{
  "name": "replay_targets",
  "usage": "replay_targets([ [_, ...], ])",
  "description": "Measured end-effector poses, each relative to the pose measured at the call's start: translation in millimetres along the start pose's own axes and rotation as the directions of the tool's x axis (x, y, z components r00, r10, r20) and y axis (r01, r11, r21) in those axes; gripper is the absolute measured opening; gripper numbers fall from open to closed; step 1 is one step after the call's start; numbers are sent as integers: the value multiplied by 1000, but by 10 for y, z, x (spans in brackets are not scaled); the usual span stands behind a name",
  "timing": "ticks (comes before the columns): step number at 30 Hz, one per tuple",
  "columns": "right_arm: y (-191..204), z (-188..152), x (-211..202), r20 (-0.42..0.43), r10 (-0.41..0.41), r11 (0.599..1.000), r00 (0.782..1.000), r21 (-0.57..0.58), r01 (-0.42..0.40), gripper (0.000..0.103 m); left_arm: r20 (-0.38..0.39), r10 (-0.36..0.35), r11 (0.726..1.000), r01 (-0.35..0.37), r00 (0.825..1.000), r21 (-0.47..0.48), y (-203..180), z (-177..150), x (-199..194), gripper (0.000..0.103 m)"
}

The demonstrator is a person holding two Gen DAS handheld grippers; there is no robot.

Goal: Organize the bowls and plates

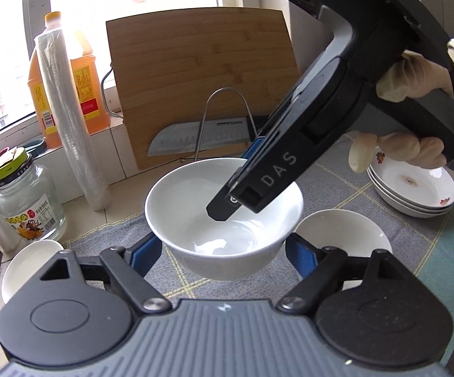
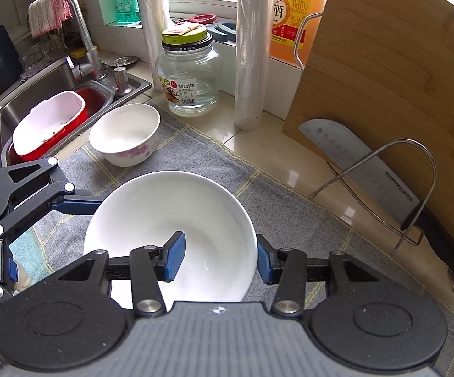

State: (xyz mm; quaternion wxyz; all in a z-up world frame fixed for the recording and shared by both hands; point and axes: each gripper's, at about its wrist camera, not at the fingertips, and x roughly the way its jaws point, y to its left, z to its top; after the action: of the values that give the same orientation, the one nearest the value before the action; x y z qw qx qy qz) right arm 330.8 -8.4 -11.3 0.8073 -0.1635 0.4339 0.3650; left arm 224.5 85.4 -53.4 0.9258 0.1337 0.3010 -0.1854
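Note:
A plain white bowl (image 1: 195, 207) hangs above the grey checked cloth (image 1: 346, 185). My left gripper (image 1: 224, 251) is shut on its lower body, one blue pad on each side. My right gripper (image 1: 236, 182) comes down from the upper right, held by a gloved hand. It is shut on the bowl's far wall, one finger inside, one outside. The right wrist view shows the same bowl (image 2: 170, 216) with the right gripper (image 2: 219, 260) pinching its near wall. One of the left gripper's fingers (image 2: 79, 202) meets the bowl's left side there.
On the cloth stand a bowl with pink flowers (image 2: 124, 135), a second white bowl (image 1: 343, 232) and three stacked flowered plates (image 1: 415, 188). Behind are a cutting board (image 1: 202, 72), a knife (image 2: 352, 163) in a wire rack, a jar (image 2: 189, 72), a film roll (image 2: 252, 62) and the sink (image 2: 38, 94).

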Motion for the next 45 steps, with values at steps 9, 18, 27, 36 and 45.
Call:
replay_targets([
  [9,-199,-371,-302,-5,-66,995,998,78,67,52,0,-97,993,96,995,64,-346,92,57,85],
  [18,-319,-707,-414,-37,-94,984,995,147,98,52,-34,-167,980,169,985,101,-644,70,132,85],
  [27,-343,-866,-415,-48,-95,980,994,170,102,53,-82,-203,971,212,976,112,-803,-40,208,85],
  [36,-355,-907,-308,-50,-85,978,995,186,93,53,-116,-194,973,206,974,102,-827,-117,303,85],
  [45,-353,-923,-268,-61,-89,977,994,187,99,53,-121,-209,972,220,970,88,-796,-118,315,87],
])
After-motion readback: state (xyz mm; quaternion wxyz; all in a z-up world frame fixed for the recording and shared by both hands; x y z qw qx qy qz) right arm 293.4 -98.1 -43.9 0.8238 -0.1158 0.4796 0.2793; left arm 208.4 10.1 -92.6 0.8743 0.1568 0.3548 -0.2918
